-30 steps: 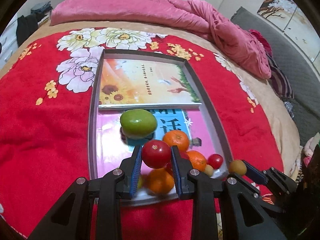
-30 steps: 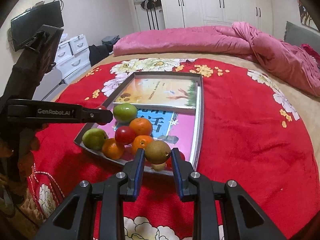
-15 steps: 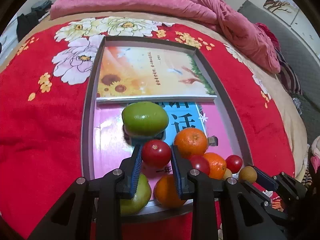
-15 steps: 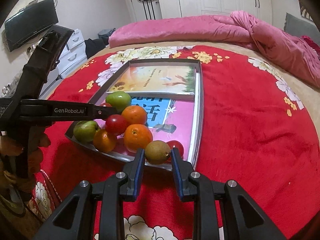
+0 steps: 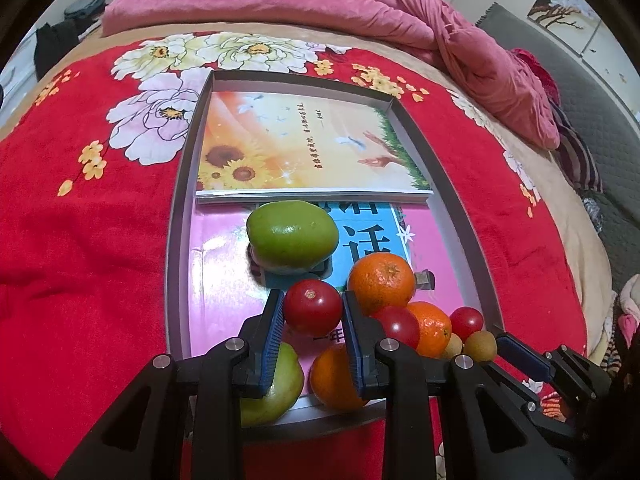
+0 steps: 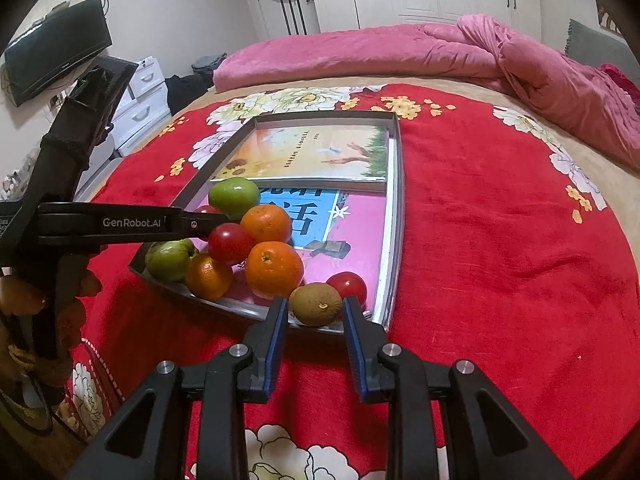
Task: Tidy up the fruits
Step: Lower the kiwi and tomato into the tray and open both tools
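Pinching a tomato [image 5: 313,307] across its middle in my left hand-held gripper [image 5: 313,322] above the tray [image 5: 448,184], and a kiwi [image 6: 316,304] likewise in my right hand-held gripper [image 6: 316,314], I judge both light, smooth, soft-skinned, easily bruised.

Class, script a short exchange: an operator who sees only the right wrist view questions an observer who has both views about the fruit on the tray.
Operator: The left gripper shows only side-on in my view. Is anything in it?
Observer: Yes, it is shut on a red tomato.
Operator: Is anything hidden behind the brown fruit in my right gripper?
Observer: A smaller pale fruit lies right beside it, on its far side from you.
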Available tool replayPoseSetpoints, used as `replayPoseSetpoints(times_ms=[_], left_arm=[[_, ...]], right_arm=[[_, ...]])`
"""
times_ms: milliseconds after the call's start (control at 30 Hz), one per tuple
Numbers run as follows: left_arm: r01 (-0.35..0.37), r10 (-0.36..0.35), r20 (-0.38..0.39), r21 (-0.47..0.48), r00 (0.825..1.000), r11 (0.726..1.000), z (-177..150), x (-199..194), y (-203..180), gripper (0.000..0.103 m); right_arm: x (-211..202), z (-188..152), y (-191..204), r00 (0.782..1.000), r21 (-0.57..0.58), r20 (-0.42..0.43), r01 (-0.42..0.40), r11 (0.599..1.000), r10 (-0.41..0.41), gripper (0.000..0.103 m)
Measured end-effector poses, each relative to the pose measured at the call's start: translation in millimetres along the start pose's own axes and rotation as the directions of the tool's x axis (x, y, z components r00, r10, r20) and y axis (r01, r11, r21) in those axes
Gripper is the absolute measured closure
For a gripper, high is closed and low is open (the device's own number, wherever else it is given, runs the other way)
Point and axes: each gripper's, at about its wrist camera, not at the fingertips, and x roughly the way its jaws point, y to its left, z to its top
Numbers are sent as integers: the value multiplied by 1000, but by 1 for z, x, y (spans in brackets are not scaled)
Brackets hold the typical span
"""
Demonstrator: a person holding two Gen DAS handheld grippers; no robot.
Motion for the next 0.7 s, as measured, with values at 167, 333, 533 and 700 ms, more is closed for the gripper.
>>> replayPoseSetpoints(times_ms=[167, 333, 533, 700], left_arm=[[3, -3, 0, -3, 1000, 1000, 0, 0, 0, 74], [14, -14, -4, 0, 1000, 1000, 1, 1, 0, 73], [21, -21, 1, 2, 1000, 1000, 2, 2, -1, 73], [22, -22, -1, -2, 1000, 1000, 2, 3, 0, 72]], right_arm=[[-1, 0, 0, 1000, -2, -1, 4, 1000, -4, 75], [0, 0, 1, 1000, -3, 0, 1, 1000, -1, 75], [3, 1, 0, 1000, -7, 7, 20, 1000, -20, 75], [5, 2, -2, 1000, 8, 2, 23, 1000, -23, 75]])
